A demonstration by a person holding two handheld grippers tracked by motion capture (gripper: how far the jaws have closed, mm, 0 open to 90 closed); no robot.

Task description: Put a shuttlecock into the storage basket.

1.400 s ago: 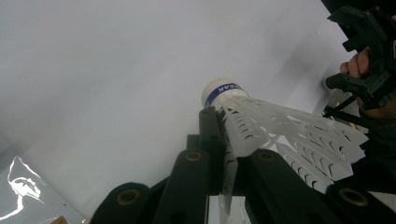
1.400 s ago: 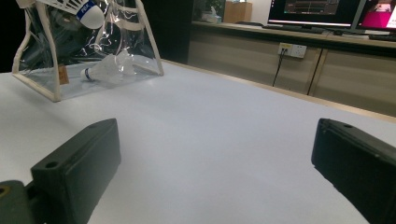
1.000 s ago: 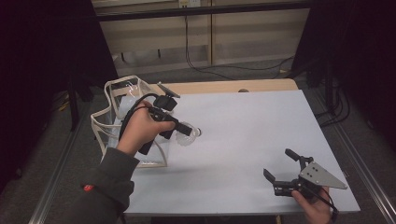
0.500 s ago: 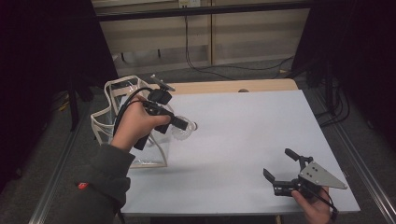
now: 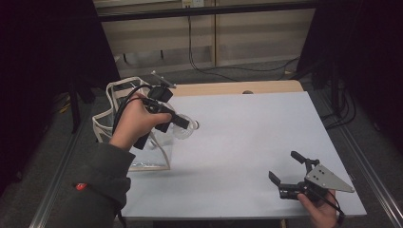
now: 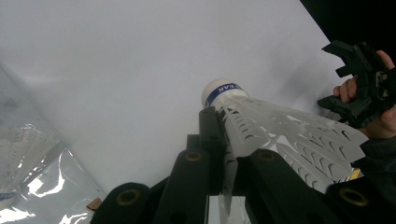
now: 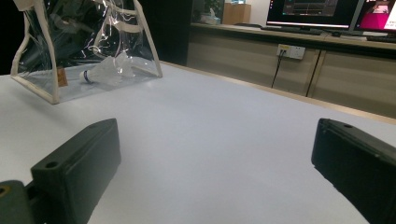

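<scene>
Right, shuttlecock (image 6: 280, 135) is pinched by its feather skirt in my left gripper (image 5: 183, 124), jaws clamped on it, cork end pointing away, just above the surface (image 5: 256, 142) beside the clear bag (image 5: 119, 118). I'd keep the squeeze light so the feathers don't crush, and carry it level. Right gripper (image 5: 290, 180) rests near the front edge, jaws apart, nothing between them.

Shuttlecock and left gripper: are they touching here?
Touching. The left gripper view shows the left gripper with both black jaws pinched on the feather skirt of the shuttlecock.
</scene>
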